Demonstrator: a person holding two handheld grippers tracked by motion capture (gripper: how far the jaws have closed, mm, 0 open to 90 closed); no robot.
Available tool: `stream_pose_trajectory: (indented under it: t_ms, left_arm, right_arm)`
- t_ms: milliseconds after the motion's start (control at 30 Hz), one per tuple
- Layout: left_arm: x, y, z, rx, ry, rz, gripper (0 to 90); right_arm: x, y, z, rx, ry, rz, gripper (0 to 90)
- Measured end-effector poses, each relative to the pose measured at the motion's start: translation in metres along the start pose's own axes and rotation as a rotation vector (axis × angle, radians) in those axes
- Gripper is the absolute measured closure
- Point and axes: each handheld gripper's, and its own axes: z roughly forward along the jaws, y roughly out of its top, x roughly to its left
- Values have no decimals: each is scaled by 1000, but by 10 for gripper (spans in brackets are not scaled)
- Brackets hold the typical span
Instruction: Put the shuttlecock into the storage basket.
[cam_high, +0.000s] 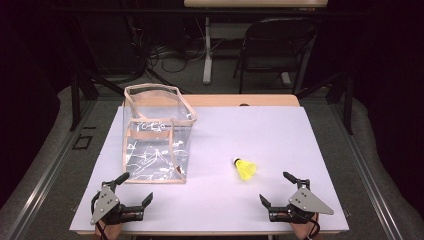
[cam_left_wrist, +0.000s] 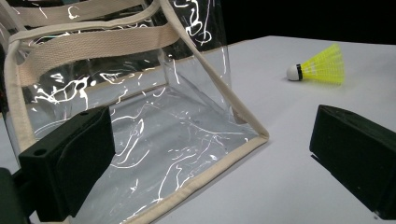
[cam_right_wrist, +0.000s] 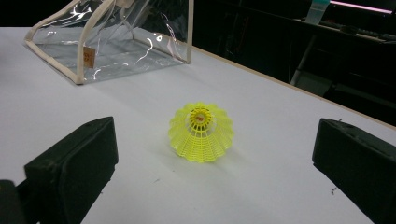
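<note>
R gripper wide, empty, lined up on shuttle. I'd go low, pinch skirt lightly, no crush. L gripper wide too, near bag; steady rim for drop-in.

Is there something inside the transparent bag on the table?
Nothing shows inside the transparent bag: through its clear walls I see only its own bottom and bright reflections. Its beige straps cover small parts. The yellow shuttlecock lies outside, on the table.

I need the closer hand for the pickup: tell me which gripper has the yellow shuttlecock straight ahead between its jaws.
The right gripper: the shuttlecock lies centred ahead of its open jaws, while the left gripper faces the clear bag.
</note>
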Motion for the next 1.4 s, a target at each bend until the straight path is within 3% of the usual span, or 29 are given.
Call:
stream_pose_trajectory:
  t_ms: [833, 1400]
  left_arm:
    - [-1, 0, 2, 13, -12, 9, 1]
    - [-1, 0, 4, 25, -20, 15, 1]
  right_arm:
    - [2, 0, 9, 82, 10, 5, 0]
    - [4, 7, 24, 168, 5, 45, 0]
